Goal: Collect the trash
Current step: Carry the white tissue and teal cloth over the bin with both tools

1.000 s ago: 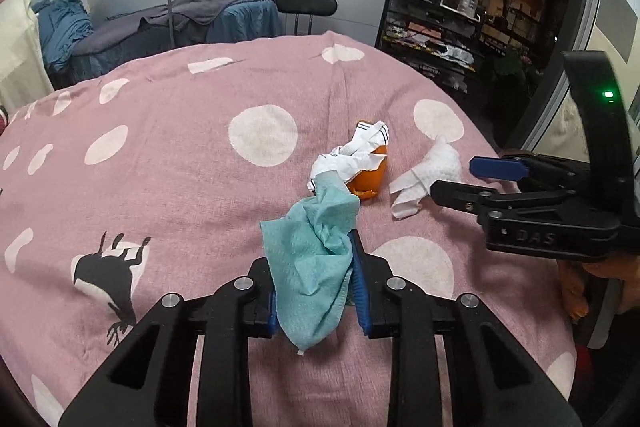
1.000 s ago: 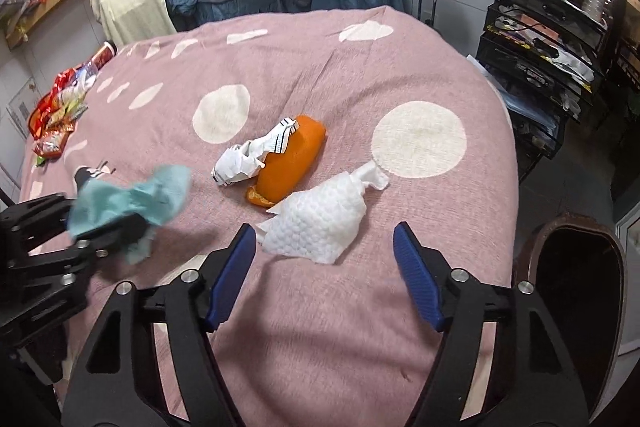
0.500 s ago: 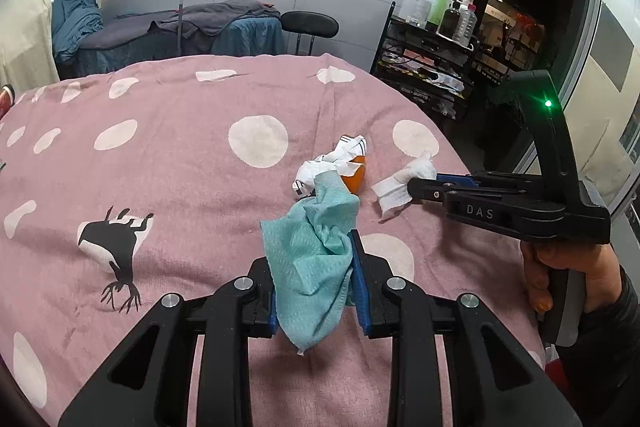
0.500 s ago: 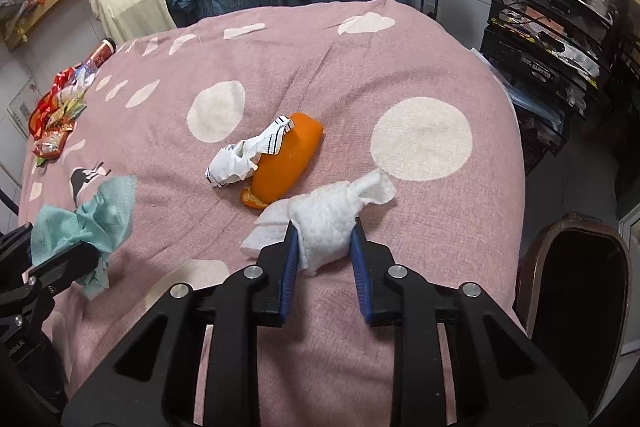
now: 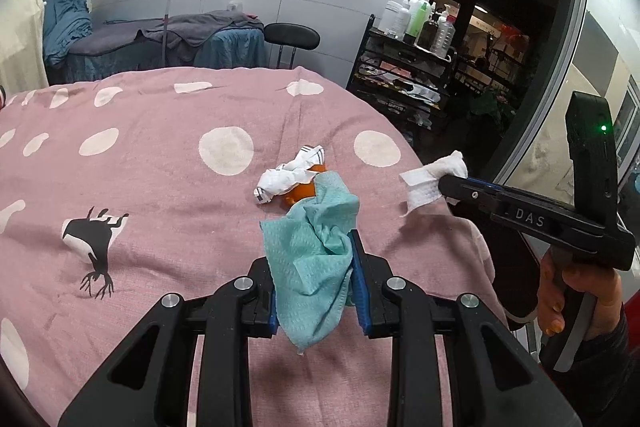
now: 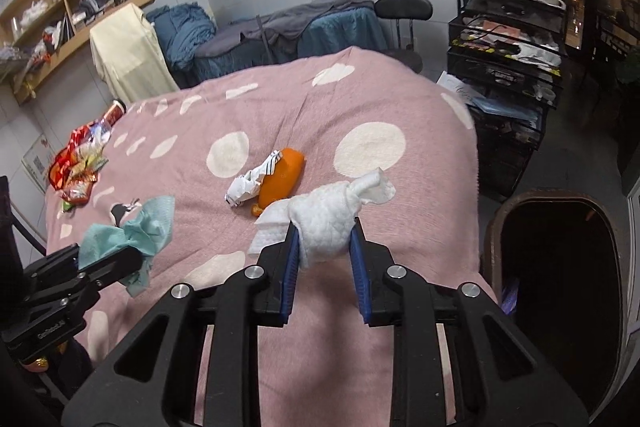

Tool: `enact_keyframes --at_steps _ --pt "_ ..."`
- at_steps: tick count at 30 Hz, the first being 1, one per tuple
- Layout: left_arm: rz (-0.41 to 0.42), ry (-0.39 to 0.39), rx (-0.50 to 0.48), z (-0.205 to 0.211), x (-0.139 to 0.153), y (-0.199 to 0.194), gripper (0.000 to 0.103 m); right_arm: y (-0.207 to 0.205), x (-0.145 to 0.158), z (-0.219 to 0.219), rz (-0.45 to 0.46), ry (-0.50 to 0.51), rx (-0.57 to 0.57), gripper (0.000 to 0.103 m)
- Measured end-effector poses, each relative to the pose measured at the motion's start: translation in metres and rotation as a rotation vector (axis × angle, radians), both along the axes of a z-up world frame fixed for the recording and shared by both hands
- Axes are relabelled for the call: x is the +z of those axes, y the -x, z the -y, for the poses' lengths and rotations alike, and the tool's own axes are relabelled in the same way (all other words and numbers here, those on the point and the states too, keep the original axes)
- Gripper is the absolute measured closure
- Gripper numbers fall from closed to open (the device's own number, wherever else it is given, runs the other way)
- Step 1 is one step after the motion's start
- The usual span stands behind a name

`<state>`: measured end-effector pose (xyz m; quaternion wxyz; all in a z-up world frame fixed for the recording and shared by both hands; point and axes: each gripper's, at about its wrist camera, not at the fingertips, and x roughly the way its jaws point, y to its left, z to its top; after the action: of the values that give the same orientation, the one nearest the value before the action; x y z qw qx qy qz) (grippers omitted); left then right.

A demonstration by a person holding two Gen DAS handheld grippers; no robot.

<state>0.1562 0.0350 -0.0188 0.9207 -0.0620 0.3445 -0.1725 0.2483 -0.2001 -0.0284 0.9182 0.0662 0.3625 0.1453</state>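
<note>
Right wrist only: bin (image 6: 560, 291) by bed; R tool (image 6: 325, 259) clamps white wipe (image 6: 324, 223), L tool (image 5: 316, 275) teal cloth (image 5: 312, 251).

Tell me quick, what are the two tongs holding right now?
Left tongs: closed on the crumpled teal paper cloth.
Right tongs: closed on the wadded white paper towel.

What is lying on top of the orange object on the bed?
A crumpled white paper rests against the orange object, covering its left edge. What the object is cannot be told.
</note>
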Motion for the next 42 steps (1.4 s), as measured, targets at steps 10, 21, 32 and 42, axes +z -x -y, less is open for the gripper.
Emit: enact_keyframes --at_steps 10,21,32,42 --pt "0.031 0.035 -0.076 0.031 0.009 0.011 0.075 0.041 0.014 0.048 0.052 -0.063 -0.099 0.078" --pt "0.029 0.050 -0.178 0.073 0.010 0.019 0.075 0.069 0.003 0.102 0.045 -0.088 -0.228 0.078" --pt "0.030 0.047 -0.255 0.105 0.011 0.024 0.075 0.079 -0.016 0.158 0.029 -0.040 -0.453 0.078" --pt "0.014 0.044 -0.292 0.124 0.005 0.024 0.075 0.065 -0.062 0.190 -0.098 -0.005 -0.559 0.071"
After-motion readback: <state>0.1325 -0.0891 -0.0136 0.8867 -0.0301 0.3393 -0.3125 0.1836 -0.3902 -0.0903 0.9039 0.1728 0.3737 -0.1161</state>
